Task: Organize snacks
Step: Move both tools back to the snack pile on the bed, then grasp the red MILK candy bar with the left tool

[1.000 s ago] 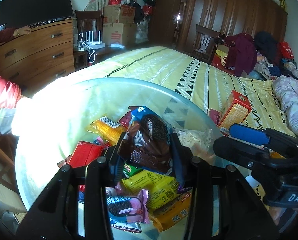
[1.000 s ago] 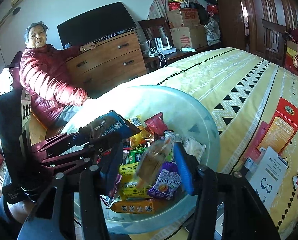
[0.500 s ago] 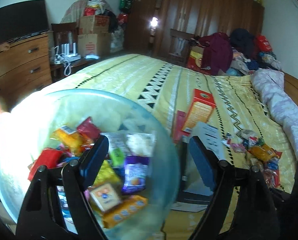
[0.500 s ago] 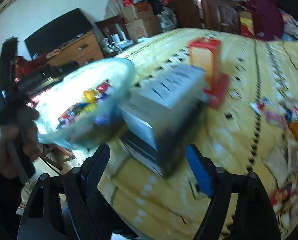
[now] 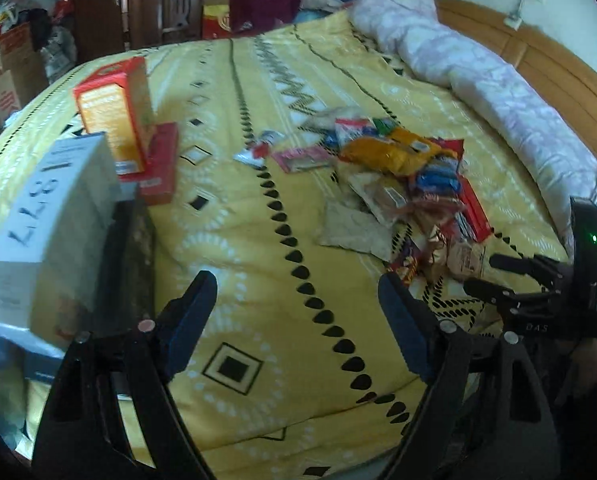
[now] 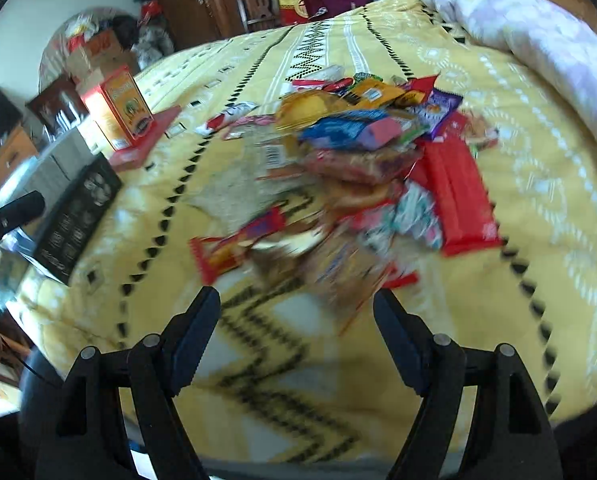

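On the yellow patterned bedspread [image 5: 266, 208], toward its middle and nearer the headboard side, the heap of snack packets [image 5: 410, 184] lay loose and overlapping, a long red wrapper [image 6: 458, 196] at its outer fringe. Nothing in it was sorted yet, I judged. The left gripper [image 5: 298, 312] hung over bare quilt near the foot edge, its blue-padded tongs spread wide and holding nothing, presumably readied for a fresh pick. The right gripper [image 6: 296, 324] hovered just short of the heap's near fringe, tongs likewise parted and empty; its view was blurred, so which packet it favoured I could not tell. At the bed's left edge an orange carton [image 5: 114, 112] stood upright on a flat red box [image 5: 160, 164], with a grey box [image 5: 46, 216] beside them, well apart from the heap, probably kept out of the way.
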